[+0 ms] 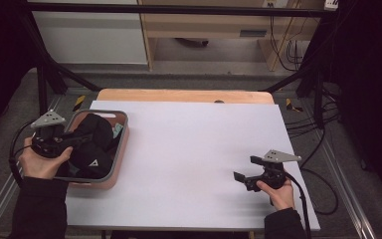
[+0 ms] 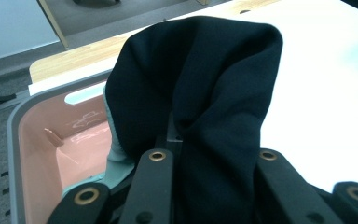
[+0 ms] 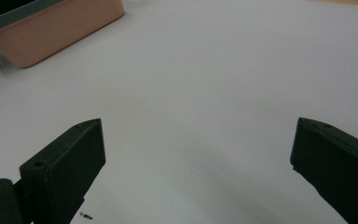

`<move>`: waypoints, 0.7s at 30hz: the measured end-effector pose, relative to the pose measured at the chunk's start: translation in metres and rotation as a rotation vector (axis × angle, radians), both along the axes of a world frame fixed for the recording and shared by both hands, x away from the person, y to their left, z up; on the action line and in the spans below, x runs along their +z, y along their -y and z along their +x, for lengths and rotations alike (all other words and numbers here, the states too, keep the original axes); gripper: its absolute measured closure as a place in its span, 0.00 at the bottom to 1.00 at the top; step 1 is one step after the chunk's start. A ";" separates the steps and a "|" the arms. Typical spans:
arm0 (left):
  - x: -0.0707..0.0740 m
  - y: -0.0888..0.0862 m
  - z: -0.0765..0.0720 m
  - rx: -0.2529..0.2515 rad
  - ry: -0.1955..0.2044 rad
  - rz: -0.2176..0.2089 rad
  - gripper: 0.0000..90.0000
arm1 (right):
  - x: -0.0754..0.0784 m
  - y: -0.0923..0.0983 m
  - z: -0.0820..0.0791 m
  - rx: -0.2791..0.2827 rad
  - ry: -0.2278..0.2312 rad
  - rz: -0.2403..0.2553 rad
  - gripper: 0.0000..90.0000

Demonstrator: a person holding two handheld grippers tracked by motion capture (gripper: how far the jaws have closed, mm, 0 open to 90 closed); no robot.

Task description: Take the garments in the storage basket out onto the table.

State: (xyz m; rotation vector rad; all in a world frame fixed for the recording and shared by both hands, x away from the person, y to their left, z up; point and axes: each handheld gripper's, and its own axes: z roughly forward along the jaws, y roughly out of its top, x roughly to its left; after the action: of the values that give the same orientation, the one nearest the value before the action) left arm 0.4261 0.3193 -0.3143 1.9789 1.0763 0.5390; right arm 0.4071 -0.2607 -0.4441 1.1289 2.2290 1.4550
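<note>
Left gripper (image 1: pixel 67 141) jaws clenched on black garment (image 2: pixel 200 93) above pink bin (image 1: pixel 121 149). Right gripper (image 1: pixel 243 174) jaws released, wide apart, over bare white desk (image 1: pixel 194 149).

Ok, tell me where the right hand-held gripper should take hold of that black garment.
Grip the raised fold at the top of the black garment, coming from the open table side. It bunches upward out of the pink basket, and the left hand-held gripper already pinches its near side, so the far, right-facing edge is probably free.
</note>
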 end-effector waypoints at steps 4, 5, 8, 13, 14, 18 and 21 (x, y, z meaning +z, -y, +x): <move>0.005 -0.001 0.001 -0.005 0.005 -0.002 0.85 | 0.000 0.000 0.000 -0.001 0.000 0.001 0.04; 0.007 -0.002 0.001 -0.007 0.008 -0.003 0.85 | 0.000 0.000 0.000 -0.001 0.000 0.001 0.04; 0.010 -0.004 0.001 -0.012 0.014 -0.005 0.85 | 0.000 0.000 0.000 -0.001 -0.001 0.000 0.04; 0.015 -0.008 0.000 -0.017 0.024 -0.013 0.85 | 0.000 0.000 0.000 -0.002 -0.002 -0.002 0.04; 0.016 -0.008 0.000 -0.016 0.026 -0.014 0.85 | 0.000 0.000 0.000 -0.001 -0.001 -0.002 0.04; 0.021 -0.010 0.000 -0.016 0.036 -0.016 0.85 | 0.000 0.000 0.000 -0.001 -0.002 -0.002 0.04; 0.025 -0.010 0.000 -0.020 0.041 -0.014 0.85 | 0.000 0.000 0.000 -0.001 -0.002 -0.001 0.04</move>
State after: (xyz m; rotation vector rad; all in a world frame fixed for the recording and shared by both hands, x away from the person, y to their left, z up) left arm 0.4257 0.3294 -0.2893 1.9560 1.0313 0.5577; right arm 0.4071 -0.2609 -0.4440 1.1317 2.2306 1.4528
